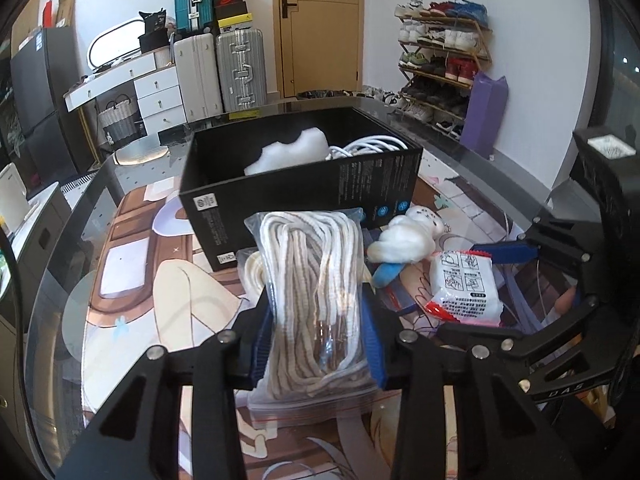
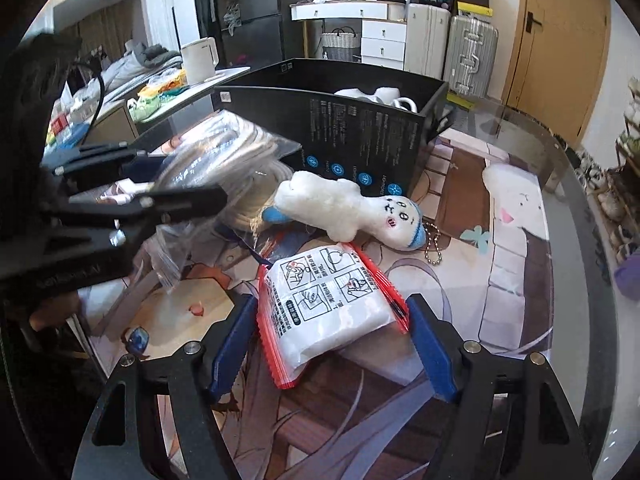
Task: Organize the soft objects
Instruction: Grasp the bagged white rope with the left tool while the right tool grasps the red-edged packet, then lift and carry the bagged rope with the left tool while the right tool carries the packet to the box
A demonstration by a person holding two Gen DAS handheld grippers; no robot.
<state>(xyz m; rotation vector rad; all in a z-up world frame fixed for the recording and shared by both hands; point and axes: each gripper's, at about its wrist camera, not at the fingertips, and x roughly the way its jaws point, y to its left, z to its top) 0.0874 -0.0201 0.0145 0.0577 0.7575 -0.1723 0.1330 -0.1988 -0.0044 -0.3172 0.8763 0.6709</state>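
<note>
Between the left hand-held gripper's ribbed blue pads sat a glossy clear plastic bag of braided cord, ahead of it a matt black cardboard box, beside it a fuzzy plush toy, all on a glassy tabletop.

left tool clamped, right tool parted

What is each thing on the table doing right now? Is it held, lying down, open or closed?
Left claw: shut on the clear zip bag of striped rope.
Right claw: open around the red-edged white packet, which lies flat.
White plush toy with blue cap: lying on its side.
Black cardboard box: open, soft white things inside.
</note>
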